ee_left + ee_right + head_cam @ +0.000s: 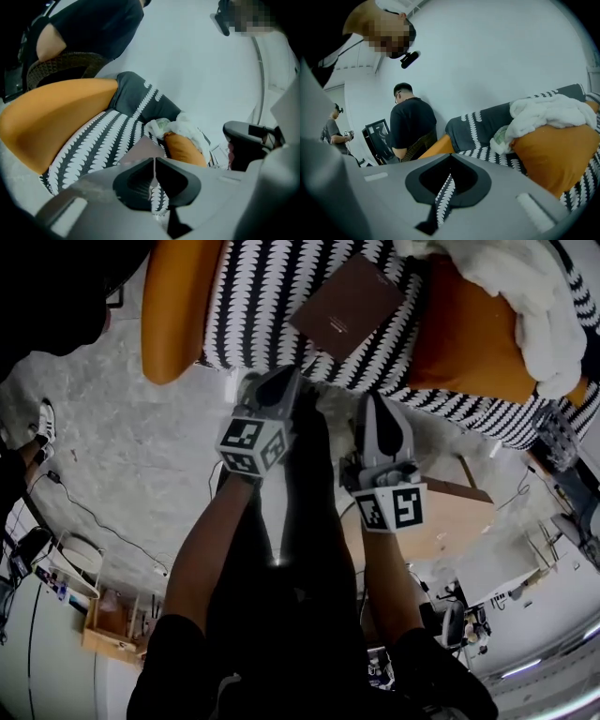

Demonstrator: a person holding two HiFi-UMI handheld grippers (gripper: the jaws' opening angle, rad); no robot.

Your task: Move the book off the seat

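Observation:
A brown book (345, 307) lies flat on the black-and-white patterned seat (262, 306) of a sofa, between two orange cushions. Both grippers hang in front of the seat's front edge, short of the book and apart from it. My left gripper (279, 382) points at the seat just below and left of the book; its jaws are shut with nothing between them. In the left gripper view the book (140, 149) shows just beyond the closed left gripper (154, 161). My right gripper (375, 407) sits below and right of the book. The right gripper (450, 158) has its tips together and holds nothing.
An orange cushion (178, 306) flanks the seat at left. Another orange cushion (469, 343) lies at right with a white blanket (525, 296) heaped on it. A wooden box (450, 512) stands on the floor by my right arm. A person in a black shirt (410, 124) stands beyond the sofa.

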